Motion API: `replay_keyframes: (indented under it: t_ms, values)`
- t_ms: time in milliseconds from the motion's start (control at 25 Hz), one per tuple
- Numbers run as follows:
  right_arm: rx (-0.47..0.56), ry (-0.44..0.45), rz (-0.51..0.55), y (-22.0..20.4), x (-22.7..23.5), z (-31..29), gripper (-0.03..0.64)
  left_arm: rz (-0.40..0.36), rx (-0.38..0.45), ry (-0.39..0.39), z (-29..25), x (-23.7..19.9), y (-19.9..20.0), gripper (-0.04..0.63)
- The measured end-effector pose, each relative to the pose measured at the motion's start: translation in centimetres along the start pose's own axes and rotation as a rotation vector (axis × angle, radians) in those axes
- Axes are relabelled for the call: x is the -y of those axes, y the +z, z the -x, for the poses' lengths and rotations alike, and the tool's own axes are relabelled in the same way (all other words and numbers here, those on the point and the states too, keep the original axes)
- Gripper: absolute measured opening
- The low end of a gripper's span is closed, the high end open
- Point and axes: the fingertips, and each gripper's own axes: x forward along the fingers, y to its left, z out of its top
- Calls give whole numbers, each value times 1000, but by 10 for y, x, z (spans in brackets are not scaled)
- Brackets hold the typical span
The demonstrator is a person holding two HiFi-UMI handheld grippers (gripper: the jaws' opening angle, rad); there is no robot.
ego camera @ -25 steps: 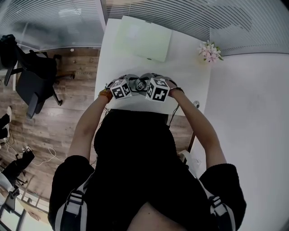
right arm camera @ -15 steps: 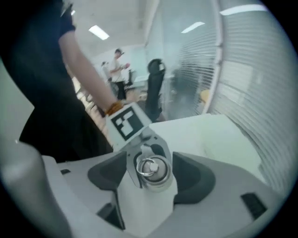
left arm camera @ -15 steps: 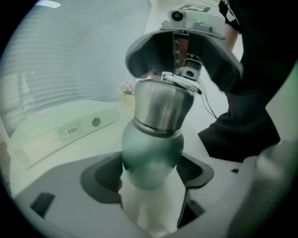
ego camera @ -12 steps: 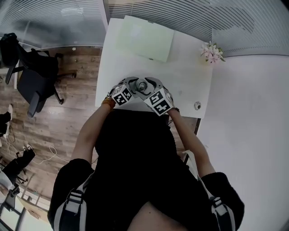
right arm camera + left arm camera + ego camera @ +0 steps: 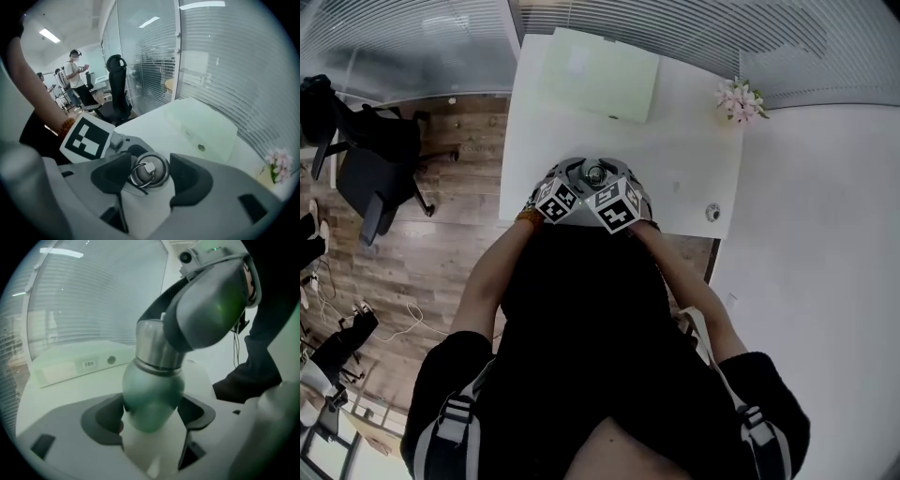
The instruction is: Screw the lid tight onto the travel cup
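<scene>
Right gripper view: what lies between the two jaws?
The lid of the travel cup stands between them in the right gripper view; the jaws have just been closing round it.

Left gripper (image 5: 152,420) clamps green travel cup (image 5: 152,392); right gripper (image 5: 187,319) over its steel lid (image 5: 157,347).

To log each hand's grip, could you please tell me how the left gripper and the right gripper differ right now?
The left gripper clamps the green body of the travel cup from the side; the right gripper reaches over its top. The right gripper's jaws, which have just been closing, press the ringed lid, while the left gripper's press the body. Both hold the same cup.
</scene>
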Motion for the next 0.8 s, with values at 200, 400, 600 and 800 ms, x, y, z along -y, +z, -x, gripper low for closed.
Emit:
replay_keyframes:
  t_ms: [200, 400, 600, 800]
  values:
    - [-56, 176, 257, -2, -10, -2, 258, -98, -61, -135, 0, 1, -4, 365]
    - [-183, 340, 679, -16, -22, -2, 256, -248, -162, -315, 1, 6, -8, 365]
    - [-178, 363, 804, -17, -24, -1, 261, -268, -166, -341, 0, 7, -7, 365]
    - [38, 180, 279, 6, -11, 8, 314, -149, -83, -207, 1, 4, -5, 365]
